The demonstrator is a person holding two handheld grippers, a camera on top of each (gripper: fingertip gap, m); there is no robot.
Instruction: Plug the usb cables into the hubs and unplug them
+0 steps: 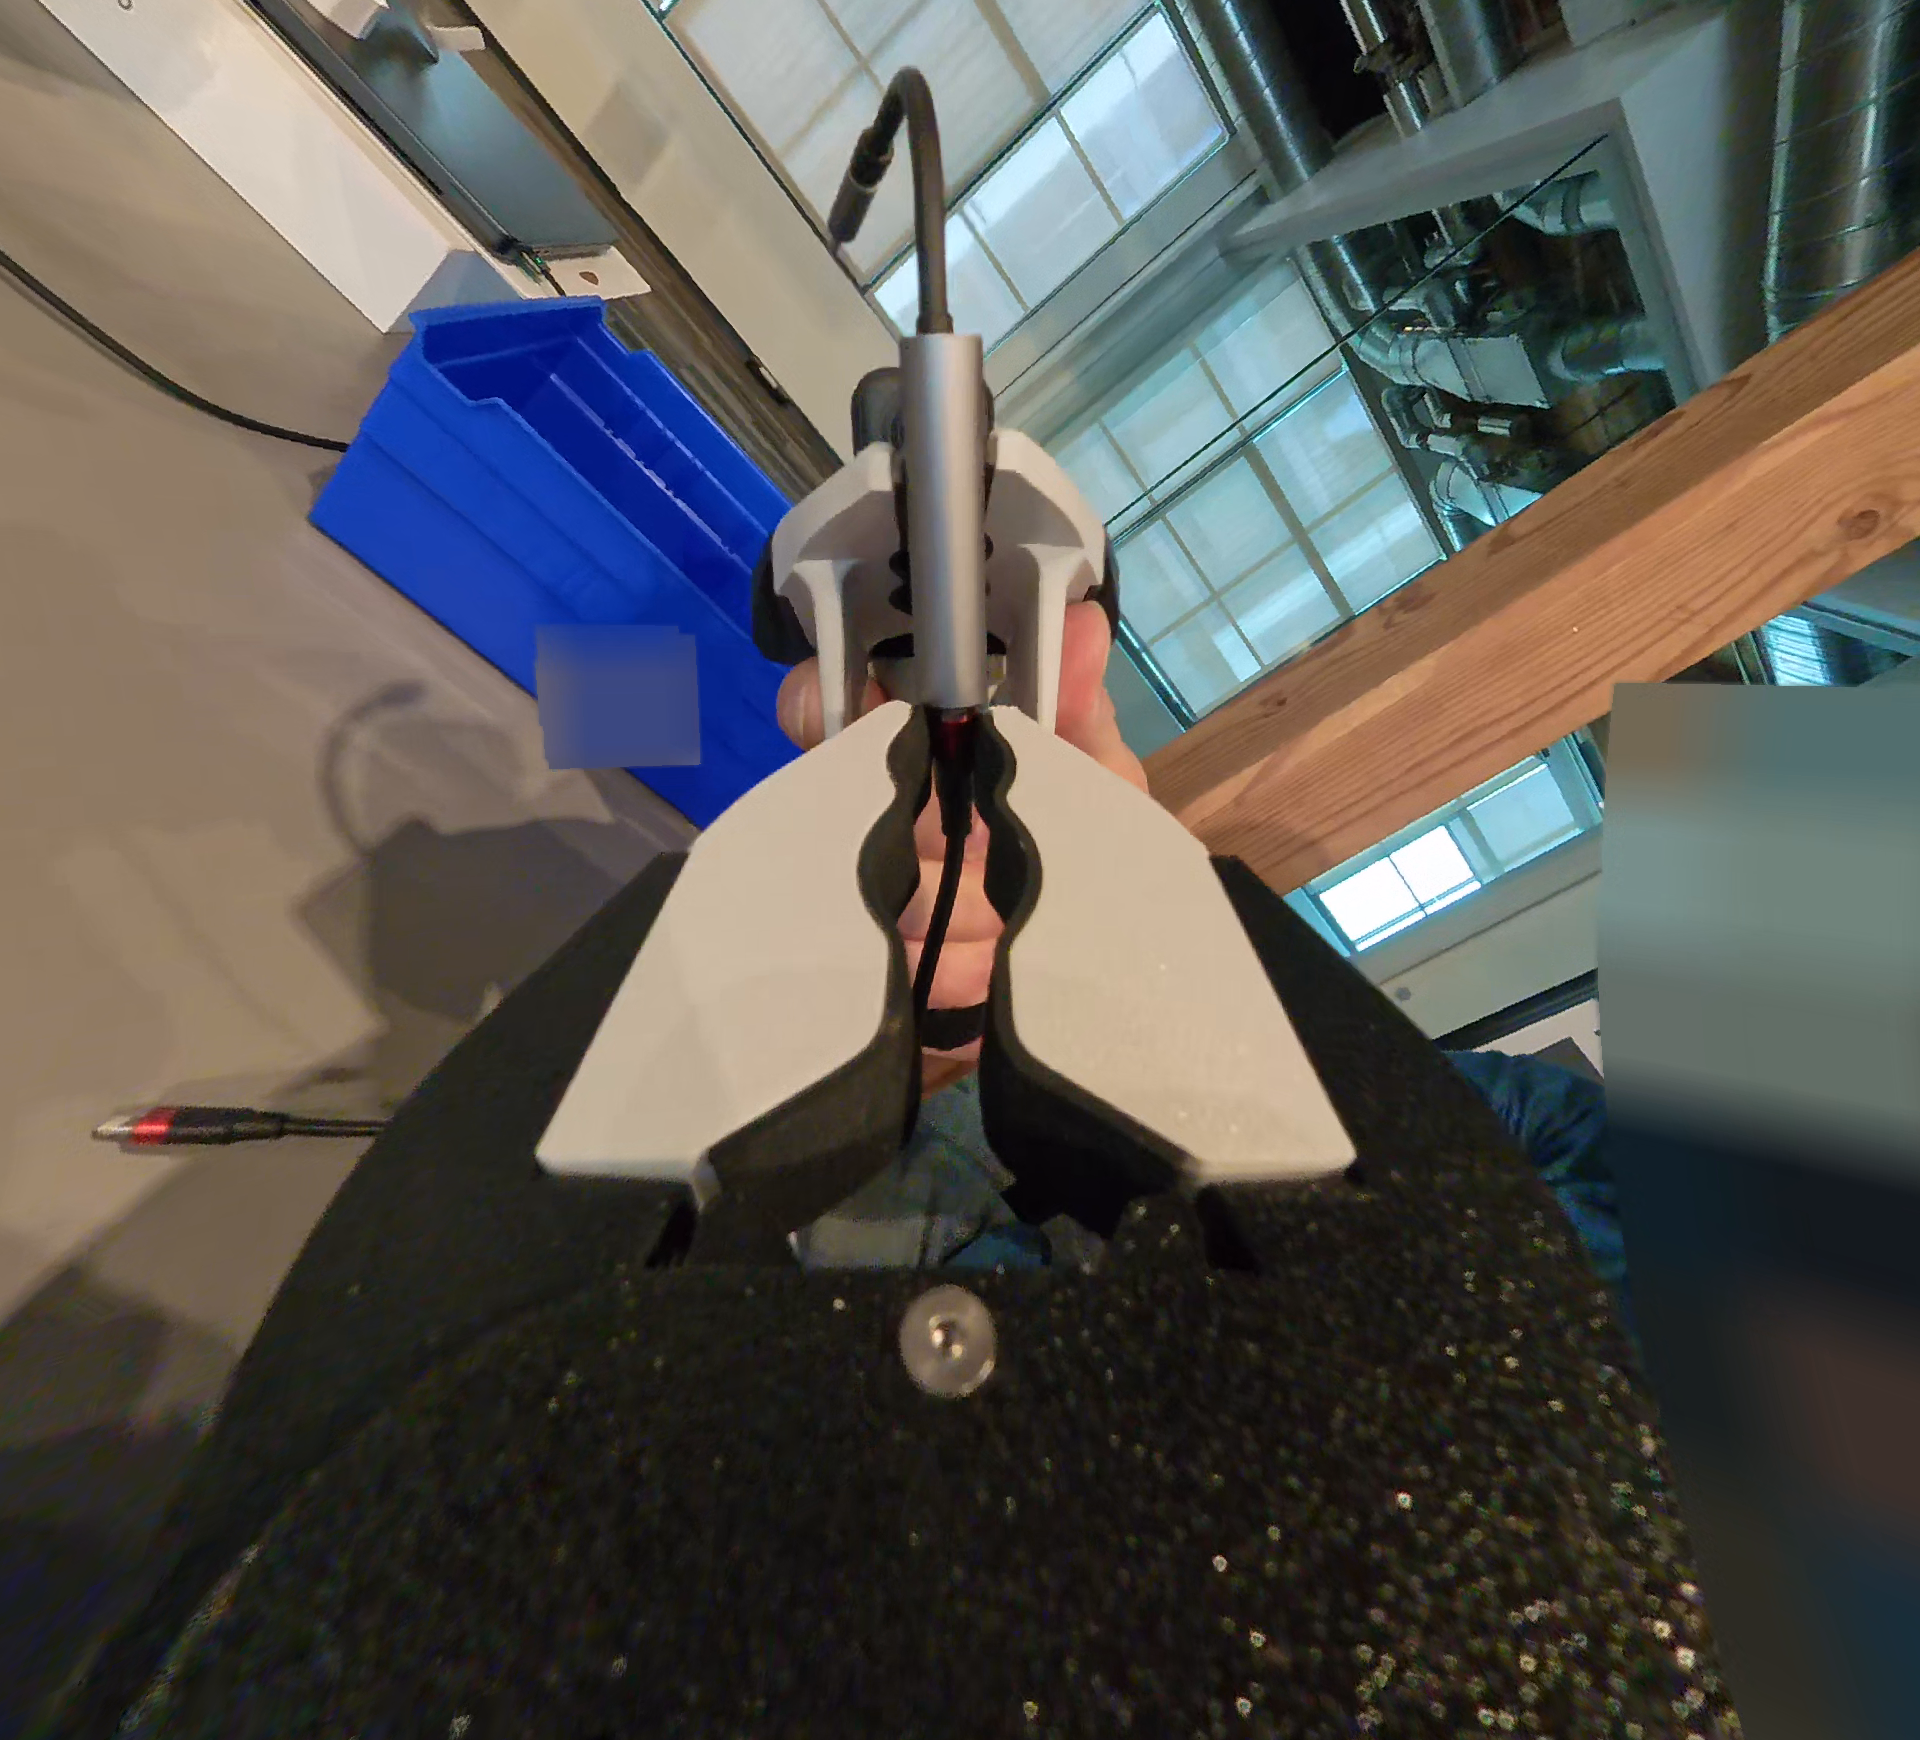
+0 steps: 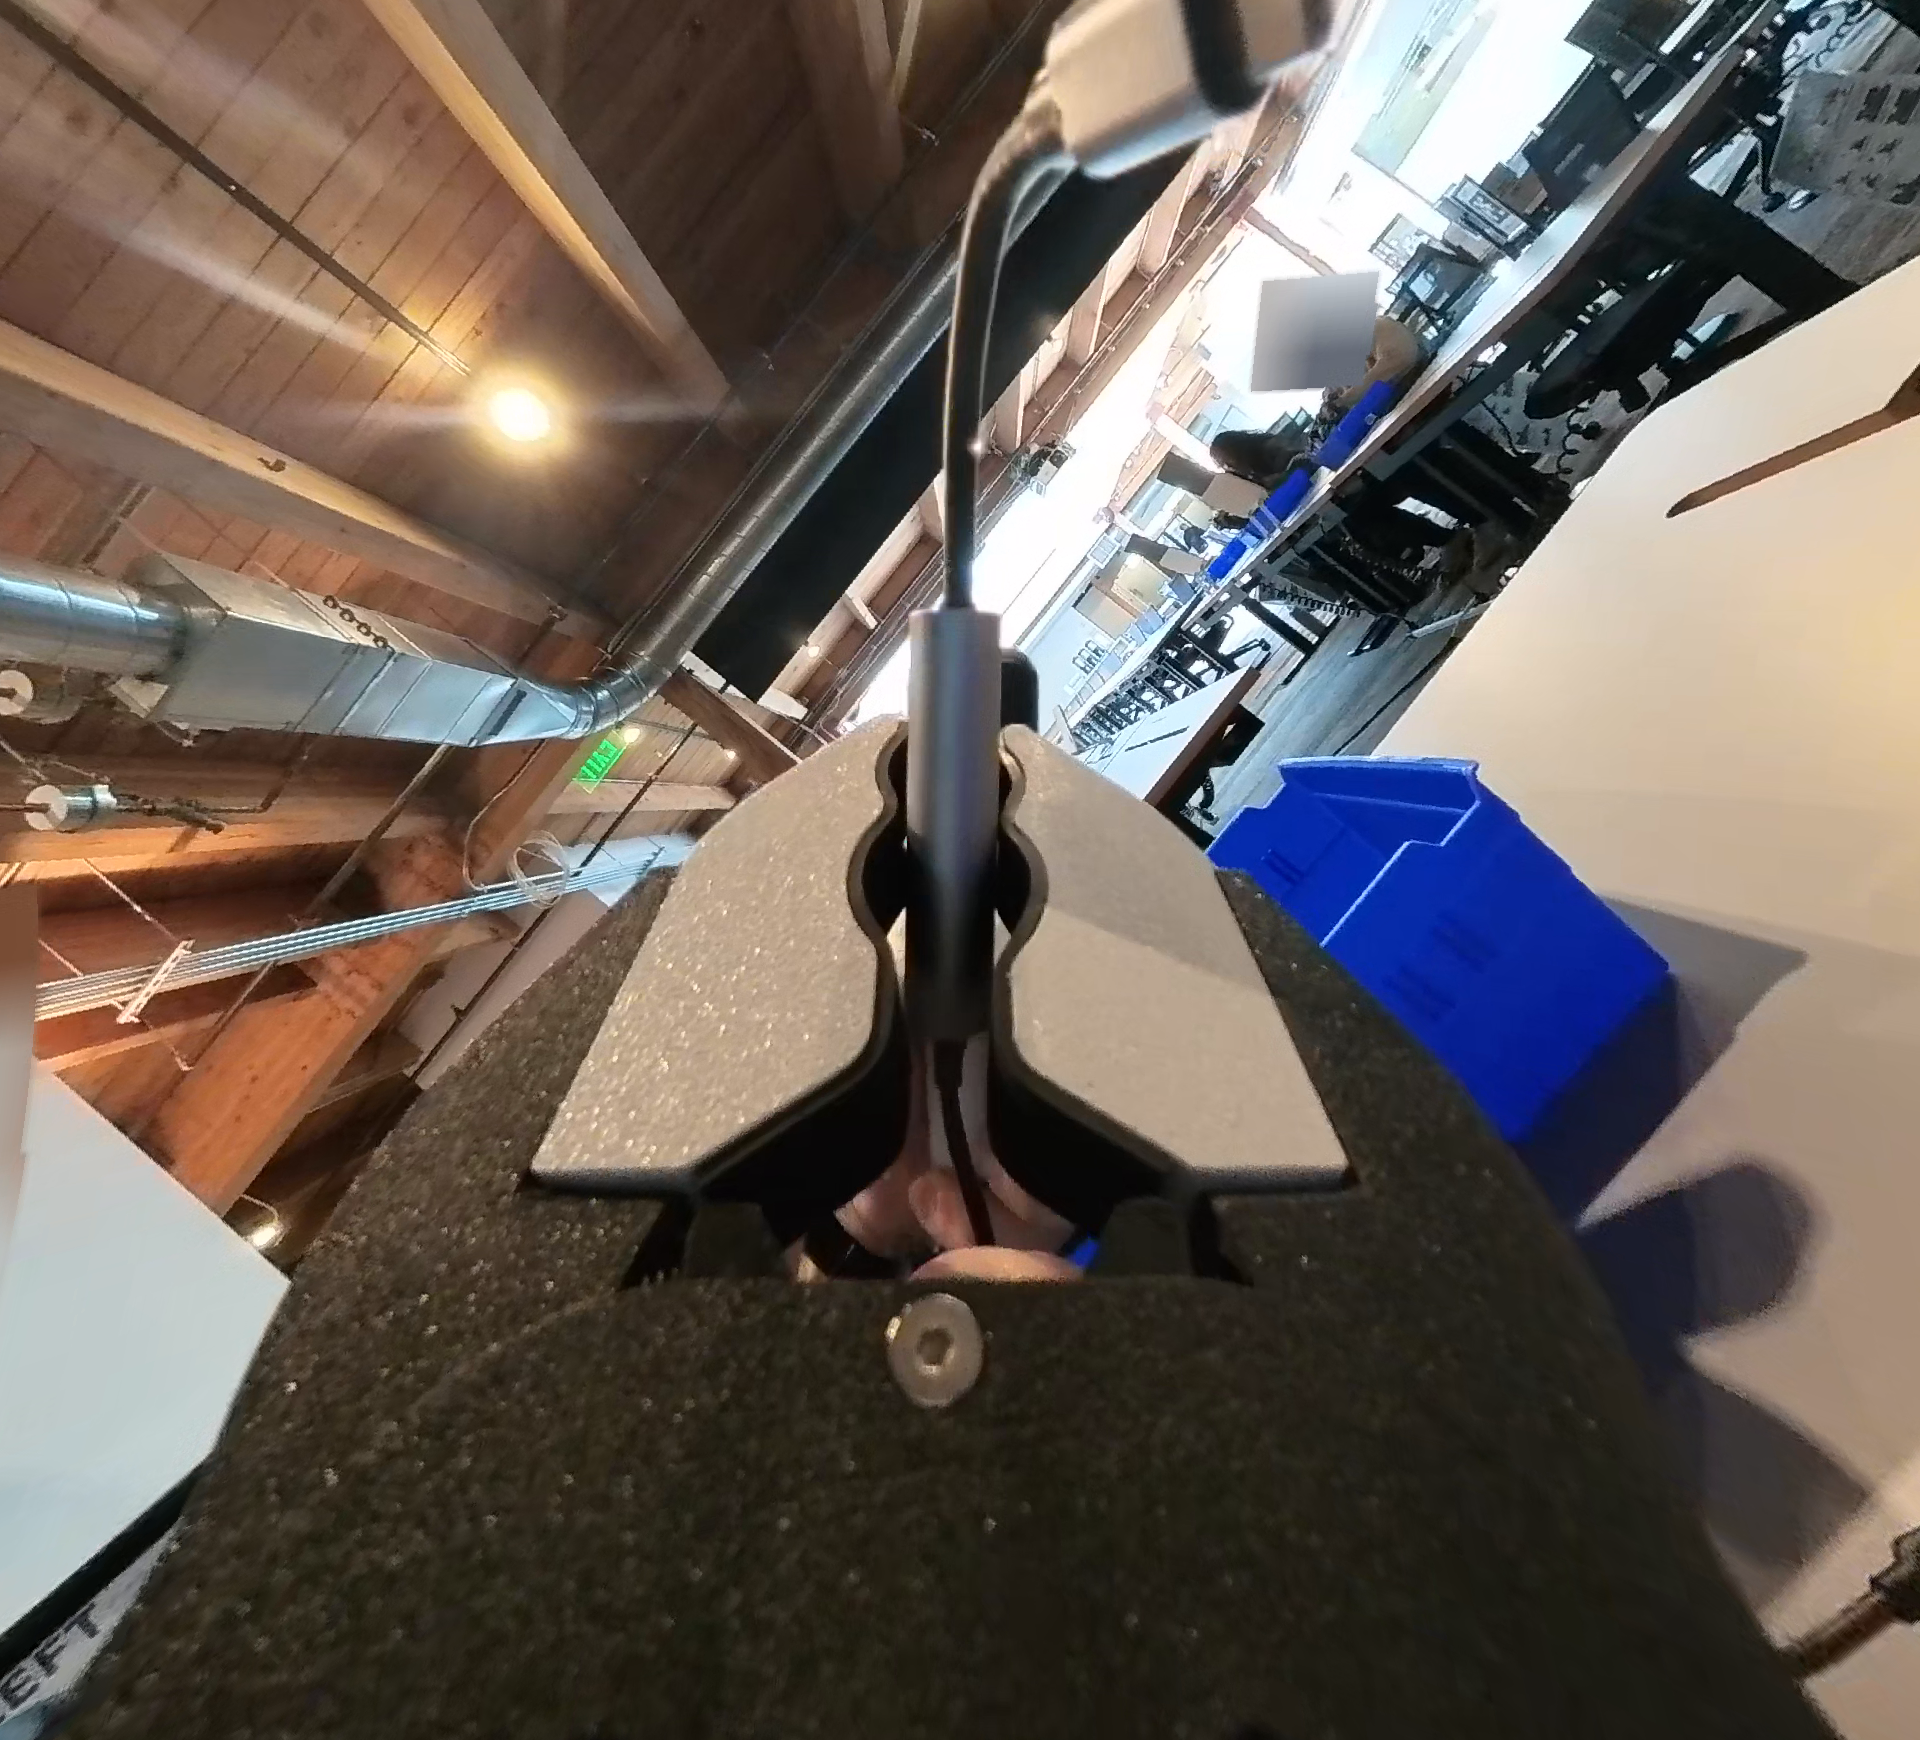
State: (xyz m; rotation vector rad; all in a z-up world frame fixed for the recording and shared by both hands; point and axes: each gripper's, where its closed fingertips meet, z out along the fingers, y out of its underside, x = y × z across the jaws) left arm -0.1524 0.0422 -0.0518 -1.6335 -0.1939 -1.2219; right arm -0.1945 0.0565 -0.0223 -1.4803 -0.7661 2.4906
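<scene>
Overhead it's all wood beams and ductwork, both rigs tipped up off the table (image 1: 208,651). Right tongs (image 2: 951,817) clamp the grey hub (image 2: 951,755); left tongs (image 1: 951,734) pinch the red-tipped usb cable (image 1: 940,890) at its port (braced for pulling, probably).

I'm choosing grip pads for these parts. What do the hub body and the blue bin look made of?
The hub, clamped in the right tongs, looks like brushed or anodised metal, probably aluminium: grey, with a soft satin sheen. The blue bin looks like moulded plastic: uniform colour, glossy ribbed walls.
</scene>
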